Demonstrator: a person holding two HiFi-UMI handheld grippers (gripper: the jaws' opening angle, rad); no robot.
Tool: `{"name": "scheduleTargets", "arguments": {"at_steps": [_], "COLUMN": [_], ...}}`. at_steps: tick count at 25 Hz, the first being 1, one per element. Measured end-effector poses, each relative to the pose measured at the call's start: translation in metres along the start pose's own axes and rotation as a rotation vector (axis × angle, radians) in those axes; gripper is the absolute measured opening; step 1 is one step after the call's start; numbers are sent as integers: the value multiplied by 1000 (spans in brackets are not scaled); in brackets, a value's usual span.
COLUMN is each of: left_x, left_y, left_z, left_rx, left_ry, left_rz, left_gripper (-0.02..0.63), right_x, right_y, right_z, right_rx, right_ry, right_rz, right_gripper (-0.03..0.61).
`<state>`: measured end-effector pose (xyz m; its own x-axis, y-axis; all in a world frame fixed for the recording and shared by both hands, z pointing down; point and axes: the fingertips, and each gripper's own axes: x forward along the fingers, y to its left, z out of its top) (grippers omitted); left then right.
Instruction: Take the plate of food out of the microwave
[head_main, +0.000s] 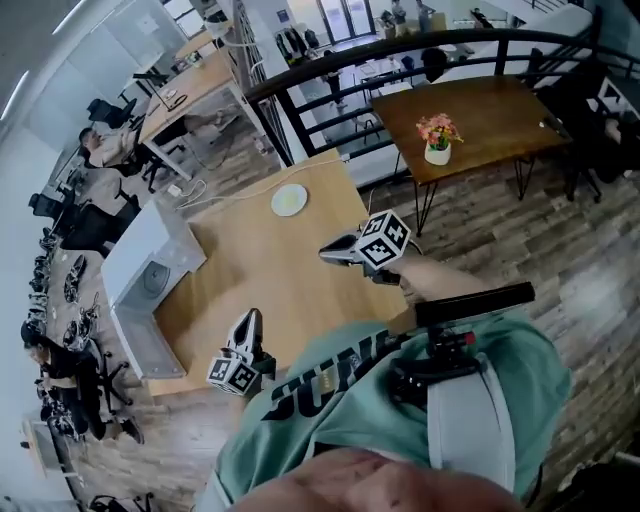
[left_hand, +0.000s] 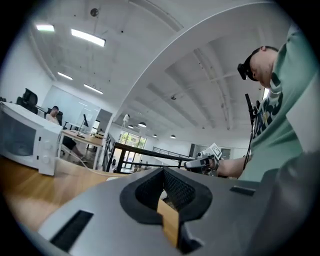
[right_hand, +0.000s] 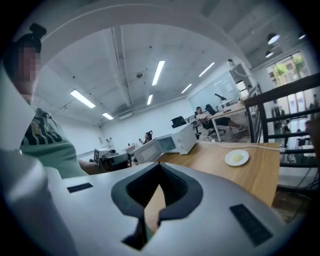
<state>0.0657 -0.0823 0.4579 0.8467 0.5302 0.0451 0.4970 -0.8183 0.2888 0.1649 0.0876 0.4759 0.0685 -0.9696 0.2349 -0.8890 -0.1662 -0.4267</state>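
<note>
A white plate of pale food (head_main: 289, 200) sits on the wooden table (head_main: 270, 280) near its far edge, and shows too in the right gripper view (right_hand: 236, 157). The white microwave (head_main: 150, 270) stands at the table's left end with its door (head_main: 145, 345) swung open; its turntable looks bare. My right gripper (head_main: 325, 253) hovers over the table's right side, shut and holding nothing (right_hand: 159, 167). Near the table's front edge my left gripper (head_main: 250, 318) is also shut and without a load (left_hand: 162, 172). Both are well apart from the plate.
A white cable (head_main: 240, 190) runs along the table's far edge. Behind the table is a black railing (head_main: 330, 70). A second wooden table with a flower pot (head_main: 438, 135) stands at the right, and people sit at desks (head_main: 105, 145) to the left.
</note>
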Motion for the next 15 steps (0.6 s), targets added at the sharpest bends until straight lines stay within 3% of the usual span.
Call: {"name": "scheduleTargets", "arguments": {"at_steps": [3, 7, 15], "left_x": [6, 11, -1], "left_y": [7, 7, 22], "left_z": [25, 41, 30], "left_rx": [20, 34, -28], "left_ry": [-38, -67, -69], "left_rz": [-75, -166, -153], "left_gripper": [5, 5, 5], "right_x": [-16, -20, 0], "right_y": [10, 22, 32], "right_z": [22, 21, 26], "right_rx": [-33, -49, -62], "right_ry": [-120, -154, -111], "right_rz": [-89, -177, -166], "right_gripper": [8, 8, 6]}}
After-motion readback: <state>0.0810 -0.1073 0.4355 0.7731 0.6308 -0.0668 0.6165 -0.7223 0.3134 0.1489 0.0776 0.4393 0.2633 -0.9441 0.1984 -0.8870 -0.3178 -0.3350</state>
